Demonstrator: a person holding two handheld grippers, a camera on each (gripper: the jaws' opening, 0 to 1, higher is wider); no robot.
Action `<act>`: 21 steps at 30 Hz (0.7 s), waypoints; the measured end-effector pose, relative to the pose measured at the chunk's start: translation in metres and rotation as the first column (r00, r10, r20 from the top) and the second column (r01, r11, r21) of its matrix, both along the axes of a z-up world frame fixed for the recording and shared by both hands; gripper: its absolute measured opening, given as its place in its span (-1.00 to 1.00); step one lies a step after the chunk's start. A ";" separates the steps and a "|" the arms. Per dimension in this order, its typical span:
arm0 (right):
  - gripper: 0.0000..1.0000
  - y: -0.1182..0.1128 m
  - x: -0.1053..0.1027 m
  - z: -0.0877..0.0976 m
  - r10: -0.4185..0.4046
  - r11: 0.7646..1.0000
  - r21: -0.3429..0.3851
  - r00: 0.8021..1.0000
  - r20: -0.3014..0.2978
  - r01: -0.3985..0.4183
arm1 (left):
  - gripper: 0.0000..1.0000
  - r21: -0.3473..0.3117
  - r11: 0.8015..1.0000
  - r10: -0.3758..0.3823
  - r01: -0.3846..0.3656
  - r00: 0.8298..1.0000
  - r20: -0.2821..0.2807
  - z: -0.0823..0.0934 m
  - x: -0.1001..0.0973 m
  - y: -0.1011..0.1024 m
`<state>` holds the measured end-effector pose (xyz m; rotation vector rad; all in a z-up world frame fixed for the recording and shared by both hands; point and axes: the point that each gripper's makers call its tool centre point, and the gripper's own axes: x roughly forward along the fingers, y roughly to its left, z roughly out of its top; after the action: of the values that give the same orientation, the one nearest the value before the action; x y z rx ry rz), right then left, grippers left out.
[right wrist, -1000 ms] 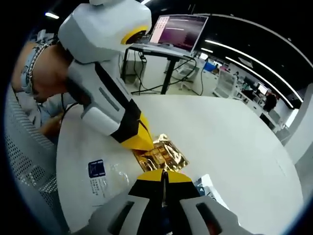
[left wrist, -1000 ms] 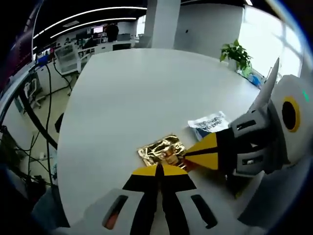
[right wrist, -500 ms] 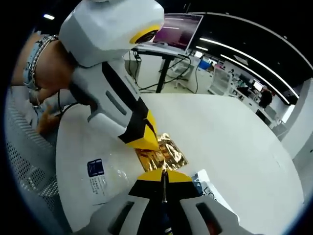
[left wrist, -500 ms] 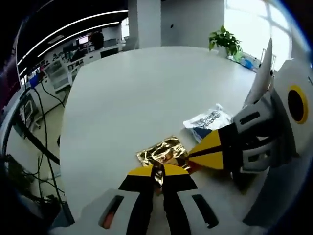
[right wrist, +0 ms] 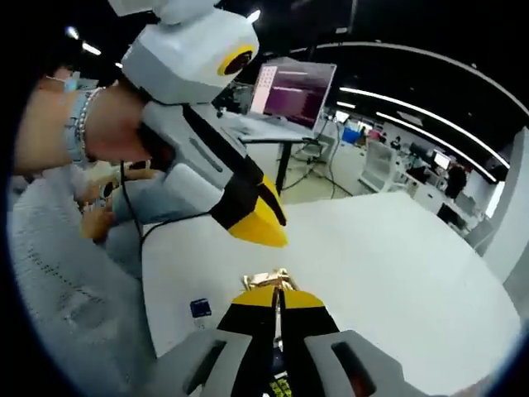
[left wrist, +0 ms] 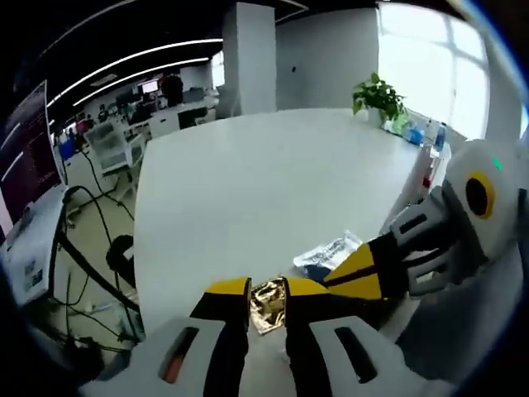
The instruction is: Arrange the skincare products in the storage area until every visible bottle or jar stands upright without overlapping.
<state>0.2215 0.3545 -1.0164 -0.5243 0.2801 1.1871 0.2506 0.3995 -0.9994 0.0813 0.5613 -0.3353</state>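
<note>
In the left gripper view, the left gripper (left wrist: 267, 299) has parted its jaws since a second ago; they now stand narrowly apart around the gold foil packet (left wrist: 268, 304) at bottom centre, which has lifted off the white table (left wrist: 248, 182). The right gripper (left wrist: 351, 273) enters from the right, near a white-and-blue sachet (left wrist: 326, 253).

In the right gripper view, the right gripper (right wrist: 277, 298) is clamped on the packet's edge (right wrist: 266, 279) low in the frame, the left gripper (right wrist: 258, 223) just above. With one corner pinched, the slick foil could slip or tear.

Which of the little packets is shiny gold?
The gold foil packet between the left gripper's jaws. The other sachet beyond it is white and blue.
</note>
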 end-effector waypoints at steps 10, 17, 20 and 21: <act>-1.00 -0.086 -0.049 0.077 0.103 0.973 0.213 0.992 -0.073 -0.085 | -0.76 -0.079 0.989 0.138 -0.128 0.981 0.137 0.035 -0.050 0.004; -0.91 -0.201 -0.009 0.119 -0.249 0.913 0.371 0.952 0.179 0.169 | -0.55 -0.147 0.952 0.297 -0.268 0.924 0.242 0.036 -0.074 0.012; -0.54 -0.247 0.009 0.116 -0.394 0.861 0.423 0.897 0.201 0.284 | -0.36 -0.161 0.938 0.339 -0.306 0.905 0.257 0.032 -0.084 0.012; -0.40 -0.258 0.015 0.109 -0.437 0.840 0.427 0.884 0.167 0.335 | -0.34 -0.161 0.936 0.347 -0.313 0.895 0.279 0.034 -0.086 0.011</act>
<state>0.2368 0.0967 -0.9073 -0.2492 -0.0777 0.7337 0.1643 0.4103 -0.9654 -0.0718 0.2412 -0.0177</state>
